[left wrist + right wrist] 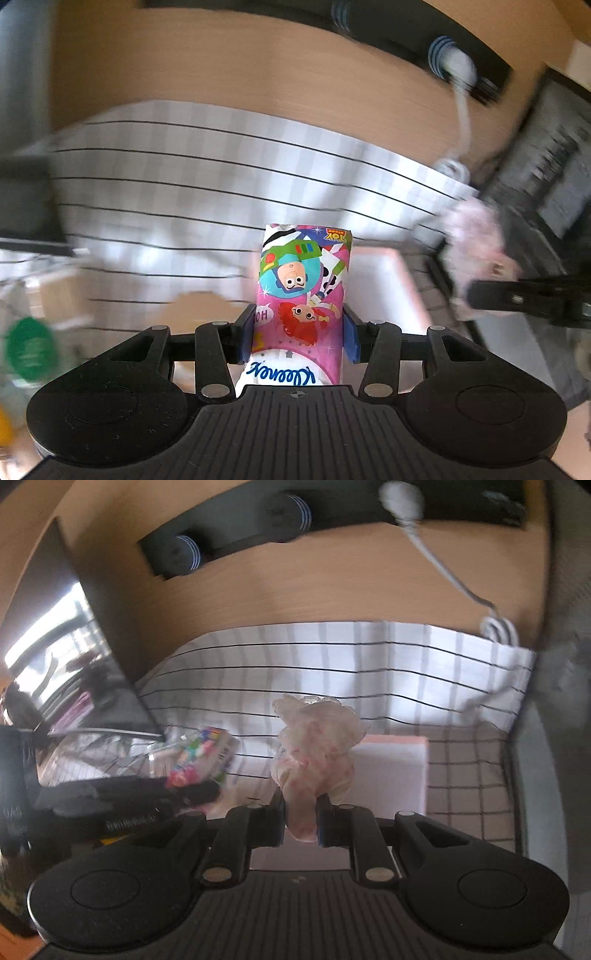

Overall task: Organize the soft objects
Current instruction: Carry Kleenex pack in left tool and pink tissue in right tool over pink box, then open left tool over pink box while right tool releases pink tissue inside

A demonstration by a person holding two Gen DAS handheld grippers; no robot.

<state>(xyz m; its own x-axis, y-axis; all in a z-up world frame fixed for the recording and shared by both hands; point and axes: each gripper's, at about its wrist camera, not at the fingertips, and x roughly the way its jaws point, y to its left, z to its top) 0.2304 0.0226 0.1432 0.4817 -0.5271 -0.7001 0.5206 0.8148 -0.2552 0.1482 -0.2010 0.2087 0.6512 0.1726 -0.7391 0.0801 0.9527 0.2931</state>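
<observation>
**Two soft things in the air, both gripped low**

The left gripper (299,328) has its jaws clamped on a Kleenex tissue pack (303,291), the cartoon-print pocket kind, pinched across its width near the bottom end so most of it sticks out ahead. Looks light and squashy; the film wrap is probably a bit slick, so gripping across the middle of the sides makes sense. Squeeze harder and it'd just dent.

The right gripper (300,812) is nearly closed on a pink-and-white plush toy (314,746), jaws biting a thin bit at its base. It's floppy, weighs next to nothing I'd guess, and won't break.

Both are held above the checked cloth (332,657) on the bench (295,583), with a pale pink box (391,771) right behind the plush. Background's blurry.
</observation>
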